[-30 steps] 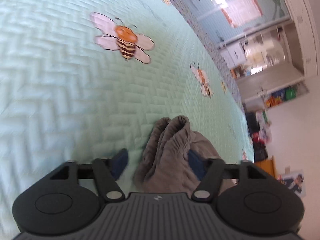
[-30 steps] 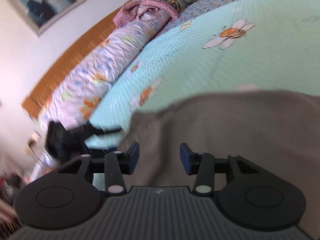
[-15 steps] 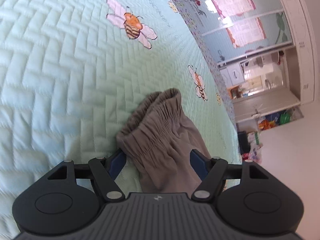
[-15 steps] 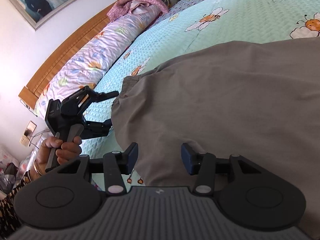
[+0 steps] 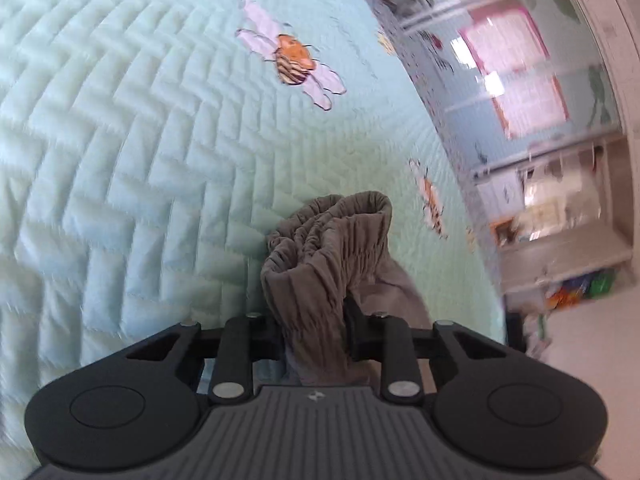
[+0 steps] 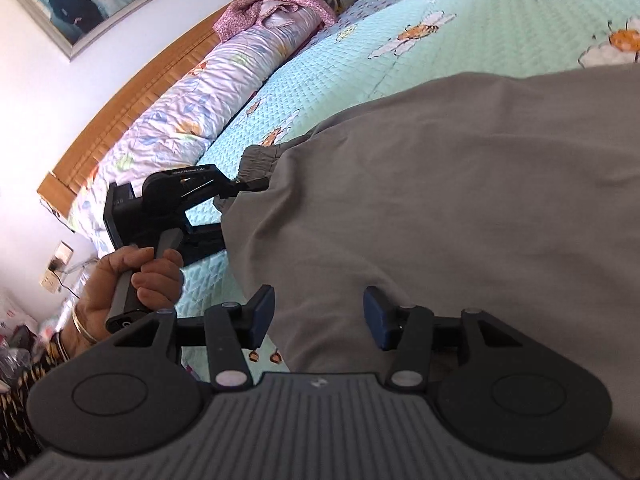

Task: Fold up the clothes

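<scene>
On the bee quilt (image 5: 120, 160), left tongs (image 5: 312, 334) clamp grey trousers' waistband (image 5: 332, 240); right tongs (image 6: 318, 320) gape over spread cloth.

Only one piece of lettering can be read. In the right wrist view, at about ten o'clock, the black body of the left tool (image 6: 256, 184) carries small pale print along its upper arm that appears to read "GenRobot.AI". Each wrist view shows a small pale emblem at six o'clock on the ribbed grey housing; it spells no words. The pink sheets (image 5: 516, 72) on the far wall at two o'clock in the left wrist view are too blurred to read.
</scene>
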Motion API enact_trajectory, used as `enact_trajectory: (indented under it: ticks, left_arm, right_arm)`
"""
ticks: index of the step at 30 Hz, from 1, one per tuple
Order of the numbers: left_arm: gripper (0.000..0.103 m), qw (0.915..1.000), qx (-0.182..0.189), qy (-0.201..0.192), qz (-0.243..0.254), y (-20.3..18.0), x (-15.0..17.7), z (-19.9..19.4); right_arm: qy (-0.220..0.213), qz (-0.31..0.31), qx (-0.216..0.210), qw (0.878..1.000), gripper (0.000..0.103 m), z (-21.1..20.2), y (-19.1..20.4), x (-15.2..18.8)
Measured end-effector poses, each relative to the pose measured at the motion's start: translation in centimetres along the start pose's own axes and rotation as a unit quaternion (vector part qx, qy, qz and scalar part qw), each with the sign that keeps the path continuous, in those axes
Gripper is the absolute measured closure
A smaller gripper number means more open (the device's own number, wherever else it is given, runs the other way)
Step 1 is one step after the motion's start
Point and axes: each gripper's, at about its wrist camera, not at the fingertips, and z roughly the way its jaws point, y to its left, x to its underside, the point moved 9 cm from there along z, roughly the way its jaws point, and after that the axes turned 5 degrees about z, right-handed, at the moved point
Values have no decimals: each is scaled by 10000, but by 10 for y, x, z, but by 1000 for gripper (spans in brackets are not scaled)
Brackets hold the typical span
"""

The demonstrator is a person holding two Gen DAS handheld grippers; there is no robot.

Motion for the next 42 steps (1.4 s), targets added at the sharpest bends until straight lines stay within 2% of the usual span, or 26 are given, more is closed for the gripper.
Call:
enact_trajectory:
  ticks: [1, 4, 9, 11, 14, 16, 18, 20, 23, 25, 28, 30, 33, 34, 35, 36, 37, 39, 40, 41, 42]
  left_arm:
    - [76, 9991, -153, 32, 383, -5, -3, -2]
    - [77, 9928, -415, 173, 1111, -13, -10, -3]
    - [77, 9864, -369, 328, 1569, -12, -20, 4]
    - [78, 9895, -98, 357, 1396, -4, -21, 4]
    - [77, 9939, 168, 303, 1047, 11, -16, 0]
    - [77, 9955, 340, 188, 867, 16, -10, -4]
    - [76, 9964, 509, 78, 672, 21, -6, -6]
    - [74, 9967, 673, 4, 451, 26, -4, -8]
    - [74, 9961, 850, -27, 252, 28, -3, -11]
    - [73, 9952, 968, -47, 119, 29, -3, -13]
    - [73, 9934, 1138, -70, -105, 31, -3, -15]
    - [73, 9936, 1126, -79, -65, 29, -1, -15]
    - [74, 9944, 1055, -72, 11, 27, 0, -16]
    - [74, 9945, 1050, -55, 1, 26, 0, -16]
    - [74, 9944, 1052, -31, -17, 26, -1, -16]
    - [74, 9944, 1053, -10, -7, 26, -1, -15]
    - [74, 9944, 1053, 10, 26, 25, -1, -15]
    - [74, 9942, 1074, 44, 49, 26, -2, -14]
    - [74, 9940, 1087, 61, 54, 26, -3, -13]
    - [74, 9939, 1096, 72, 61, 26, -3, -13]
    - [74, 9939, 1101, 79, 69, 26, -3, -13]
  right_arm:
    - [5, -67, 49, 10000, 51, -2, 0, 0]
    - [-19, -251, 142, 9996, 51, -7, 1, 0]
    - [-29, -602, 262, 9978, 51, -13, 4, -1]
    - [-61, -740, 203, 9970, 51, -15, 7, -4]
    - [-62, -721, -113, 9973, 51, -17, 12, -2]
    - [306, -480, -108, 9983, 50, -9, 4, 8]
    - [463, -206, -191, 9985, 50, -10, -3, 16]
    - [345, 197, -526, 9978, 50, -21, -3, 9]
    - [-182, 380, -672, 9968, 50, -30, -2, -24]
    - [-355, 405, -532, 9971, 50, -18, -4, -48]
    - [-387, 178, -193, 9989, 52, 22, -5, -73]
    - [-259, 81, -141, 9995, 57, 53, 3, -81]
    - [-69, -513, 395, 9979, 58, 80, 2, -78]
    - [27, -638, 572, 9963, 63, 85, -4, -74]
    - [8, -575, 536, 9969, 68, 81, -14, -73]
    - [-53, -355, 550, 9978, 82, 68, -27, -74]
    - [-114, -131, 565, 9982, 84, 56, -41, -74]
    - [-499, 306, 1023, 9930, 85, 15, -83, -83]
    - [-728, 607, 1369, 9860, 93, -9, -108, -87]
    - [-982, 904, 1826, 9741, 94, -36, -130, -91]
    - [-1171, 909, 2269, 9626, 91, -55, -137, -94]
